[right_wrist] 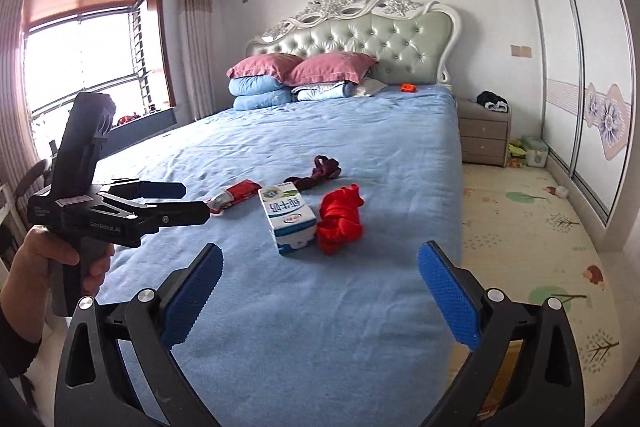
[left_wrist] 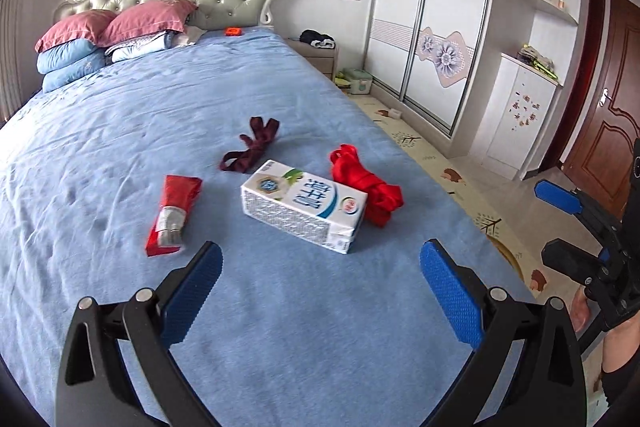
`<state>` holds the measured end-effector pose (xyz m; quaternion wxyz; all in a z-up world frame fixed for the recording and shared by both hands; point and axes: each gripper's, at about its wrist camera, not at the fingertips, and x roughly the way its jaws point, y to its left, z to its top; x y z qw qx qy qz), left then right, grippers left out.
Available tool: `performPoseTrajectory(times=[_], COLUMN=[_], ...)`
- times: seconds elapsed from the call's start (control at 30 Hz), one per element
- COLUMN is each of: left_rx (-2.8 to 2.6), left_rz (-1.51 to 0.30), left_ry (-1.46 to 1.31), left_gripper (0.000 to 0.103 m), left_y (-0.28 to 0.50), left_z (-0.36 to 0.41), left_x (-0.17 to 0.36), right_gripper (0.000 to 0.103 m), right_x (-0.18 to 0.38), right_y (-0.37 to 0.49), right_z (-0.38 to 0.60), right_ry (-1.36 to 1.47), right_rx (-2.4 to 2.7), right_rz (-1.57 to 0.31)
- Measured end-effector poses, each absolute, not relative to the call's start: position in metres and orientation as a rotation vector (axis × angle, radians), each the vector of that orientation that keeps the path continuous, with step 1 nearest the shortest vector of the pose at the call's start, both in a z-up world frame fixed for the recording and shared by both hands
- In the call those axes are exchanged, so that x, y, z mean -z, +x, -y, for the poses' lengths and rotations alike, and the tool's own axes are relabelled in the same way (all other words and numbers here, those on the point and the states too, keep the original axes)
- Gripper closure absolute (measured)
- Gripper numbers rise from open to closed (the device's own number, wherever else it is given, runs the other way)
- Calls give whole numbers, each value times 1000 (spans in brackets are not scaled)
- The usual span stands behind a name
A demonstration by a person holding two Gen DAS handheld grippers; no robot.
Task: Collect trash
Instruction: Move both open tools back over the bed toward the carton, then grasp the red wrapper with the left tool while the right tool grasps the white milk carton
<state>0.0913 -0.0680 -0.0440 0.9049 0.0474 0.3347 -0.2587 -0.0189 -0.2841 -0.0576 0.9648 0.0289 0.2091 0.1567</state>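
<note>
Left gripper spread wide, empty, hovering over the near end of the bed, pitched down. Right gripper likewise wide and empty, off the bed's right edge. Milk carton lies flat just beyond the left claw, red wrapper to its left, red cloth touching its right, dark sock behind. Carton print unreadable.

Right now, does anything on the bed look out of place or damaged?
Yes. A milk carton lies on its side on the blue bedspread, beside a crumpled red wrapper. A bundled red cloth touches the carton, and a dark maroon cloth lies loose behind it.
</note>
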Motion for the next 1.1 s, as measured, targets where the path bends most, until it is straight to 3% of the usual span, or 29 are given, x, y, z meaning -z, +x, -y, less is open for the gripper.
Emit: performPoseTrajectory(times=[0.47,0.7,1.0,1.03,1.1], left_rx=[416,365,288,286,277], left_rz=[-751,-837,-930,-927,-923], left_ry=[24,-25,35,51,75], left_gripper=[4,4,4,6,20], left_y=[139,183,229,231,233], left_z=[2,-9,3,6,10], left_x=[77,101,122,122,121], right_gripper=[8,21,23,23,23], right_x=[66,79,84,83,83], right_y=[40,79,99,101,104], right_z=[216,218,211,211,209], right_ry=[-86,-67,-93,-92,-101], right_rx=[-397,-404,-429,-432,-432], right_rz=[-497,-580,-605,-609,-610])
